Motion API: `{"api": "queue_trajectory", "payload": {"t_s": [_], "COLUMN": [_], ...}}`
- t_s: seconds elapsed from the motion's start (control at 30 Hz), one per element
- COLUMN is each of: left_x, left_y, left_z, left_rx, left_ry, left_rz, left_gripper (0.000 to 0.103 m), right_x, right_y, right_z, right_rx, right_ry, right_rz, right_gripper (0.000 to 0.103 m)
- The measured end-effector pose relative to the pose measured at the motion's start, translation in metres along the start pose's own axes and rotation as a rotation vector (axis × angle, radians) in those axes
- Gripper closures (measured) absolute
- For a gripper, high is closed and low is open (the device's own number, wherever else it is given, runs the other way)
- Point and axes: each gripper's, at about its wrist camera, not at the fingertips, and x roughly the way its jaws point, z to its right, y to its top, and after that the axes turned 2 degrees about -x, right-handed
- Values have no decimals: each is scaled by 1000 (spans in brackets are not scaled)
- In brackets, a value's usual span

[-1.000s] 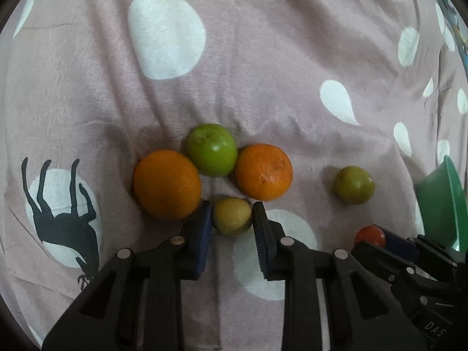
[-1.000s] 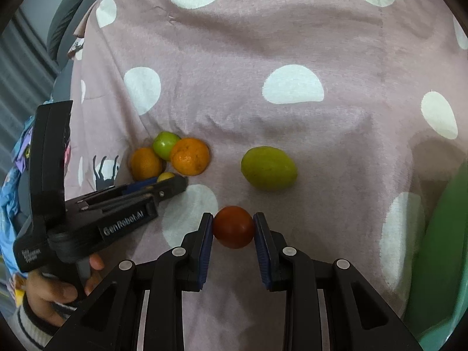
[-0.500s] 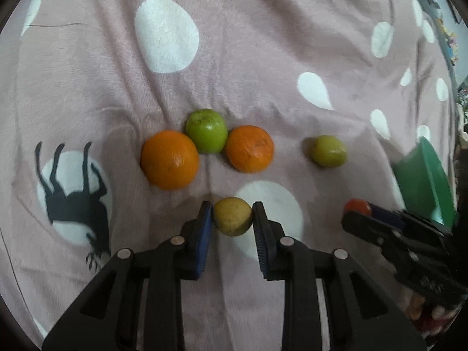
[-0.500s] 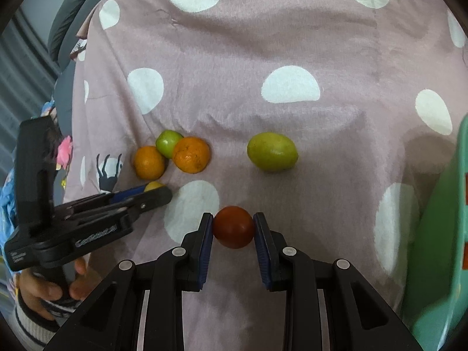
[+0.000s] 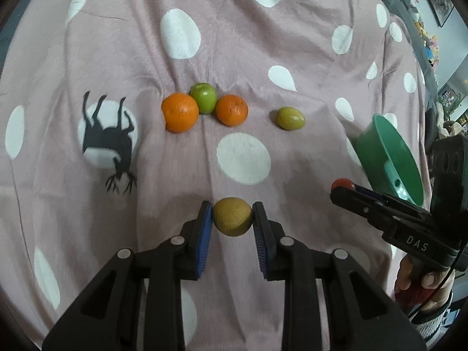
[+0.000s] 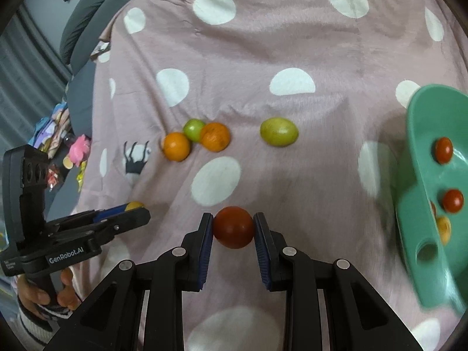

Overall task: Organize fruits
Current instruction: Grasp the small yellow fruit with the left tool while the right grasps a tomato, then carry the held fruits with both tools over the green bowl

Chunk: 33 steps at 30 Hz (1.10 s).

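My left gripper (image 5: 232, 218) is shut on a small yellow-brown fruit (image 5: 232, 216), held above the pink spotted blanket (image 5: 234, 44). My right gripper (image 6: 233, 227) is shut on a red tomato (image 6: 233, 227), also raised off the cloth. Far behind lie two oranges (image 5: 180, 112) (image 5: 232, 109) with a green apple (image 5: 204, 97) between them, and a yellow-green fruit (image 5: 290, 114) to their right. The green bowl (image 6: 421, 152) at the right edge holds two red tomatoes (image 6: 443, 149) and a yellow fruit (image 6: 443, 225).
The other gripper and the hand that holds it show in each view: the right gripper (image 5: 343, 187) at the right of the left wrist view, the left gripper (image 6: 137, 210) at the lower left of the right wrist view. Grey pillows (image 6: 96, 8) and small toys (image 6: 79, 149) lie past the blanket's left edge.
Both grippers have lifted and drawn back with their fruits, so the fruit row looks farther away. The green bowl has come further into both views, with fruit now visible inside it.
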Motion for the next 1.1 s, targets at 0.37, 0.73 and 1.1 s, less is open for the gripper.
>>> {"api": "queue_trajectory", "payload": {"t_s": [0.37, 0.73, 1.1], "left_x": [-25, -55, -71], "left_y": [-31, -50, -45], "left_z": [30, 50, 78], "left_rx": [36, 72, 122], "left_ry": [-48, -81, -93], "left_rz": [31, 71, 117], "left_gripper": [76, 76, 76], "right_x": [-36, -72, -99], "right_y": [-35, -54, -58], "right_z": [-33, -49, -53], "right_rx": [-14, -20, -25], "right_ry": [1, -11, -6], "right_rz": [36, 92, 157], "right_gripper": [73, 73, 73]}}
